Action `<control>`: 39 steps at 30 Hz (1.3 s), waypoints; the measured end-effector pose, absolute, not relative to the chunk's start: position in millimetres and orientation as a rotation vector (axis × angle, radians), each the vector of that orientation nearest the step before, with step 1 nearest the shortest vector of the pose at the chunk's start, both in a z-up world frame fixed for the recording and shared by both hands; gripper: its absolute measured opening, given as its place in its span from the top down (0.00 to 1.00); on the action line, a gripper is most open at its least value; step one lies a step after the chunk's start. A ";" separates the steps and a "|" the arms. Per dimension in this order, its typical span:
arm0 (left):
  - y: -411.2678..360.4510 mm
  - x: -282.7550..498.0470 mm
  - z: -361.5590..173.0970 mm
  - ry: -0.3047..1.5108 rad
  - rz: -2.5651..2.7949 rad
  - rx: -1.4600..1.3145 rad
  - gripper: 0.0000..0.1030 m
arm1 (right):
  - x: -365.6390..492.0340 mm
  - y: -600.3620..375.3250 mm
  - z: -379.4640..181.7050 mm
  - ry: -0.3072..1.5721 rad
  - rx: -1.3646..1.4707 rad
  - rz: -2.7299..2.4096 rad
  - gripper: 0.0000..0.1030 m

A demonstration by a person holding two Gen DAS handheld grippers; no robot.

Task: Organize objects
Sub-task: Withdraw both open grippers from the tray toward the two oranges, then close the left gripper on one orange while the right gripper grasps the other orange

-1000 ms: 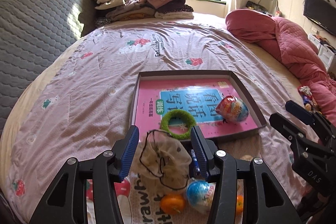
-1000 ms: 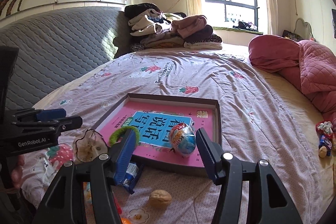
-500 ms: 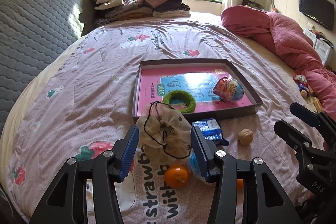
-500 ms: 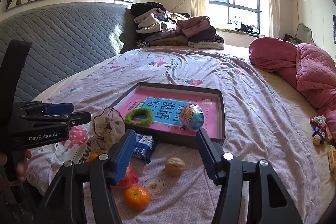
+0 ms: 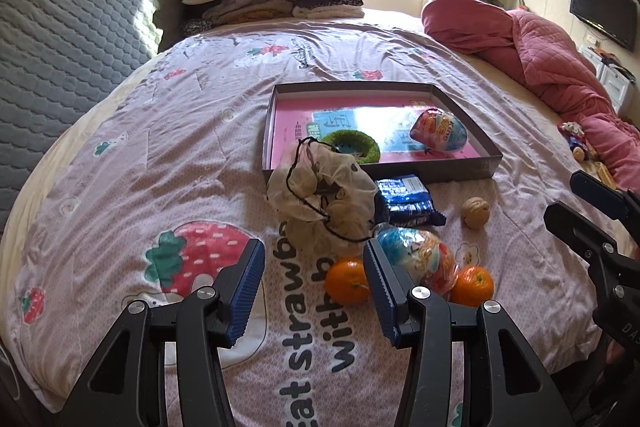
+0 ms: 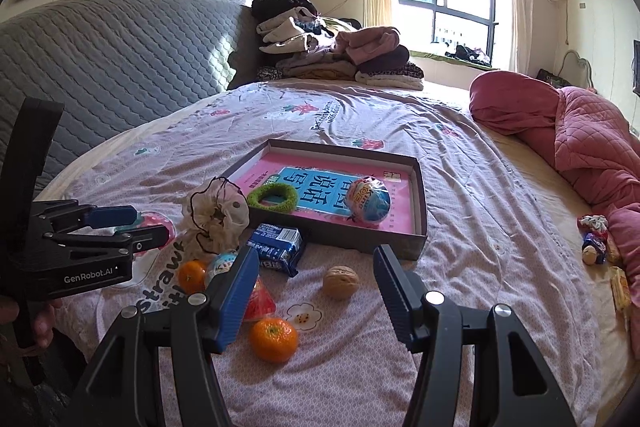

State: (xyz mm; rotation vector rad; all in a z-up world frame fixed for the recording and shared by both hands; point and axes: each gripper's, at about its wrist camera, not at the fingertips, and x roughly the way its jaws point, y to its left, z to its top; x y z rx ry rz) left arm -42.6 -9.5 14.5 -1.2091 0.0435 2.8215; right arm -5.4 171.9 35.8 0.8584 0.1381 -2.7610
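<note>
Grippers hover tilted down over the bed: left gripper and right gripper both stand apart-jawed, holding nothing. On the strawberry-print sheet lie a mesh pouch, blue snack packet, walnut, two tangerines and a wrapped toy egg, just before the shallow box, which holds a green ring and another egg. Bare sheet spreads left; pink quilt bounds the right.
</note>
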 end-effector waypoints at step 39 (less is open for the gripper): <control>2.7 -19.7 -30.3 0.123 2.689 -1.262 0.49 | 7.4 161.4 -18.8 0.126 1.083 -2.660 0.42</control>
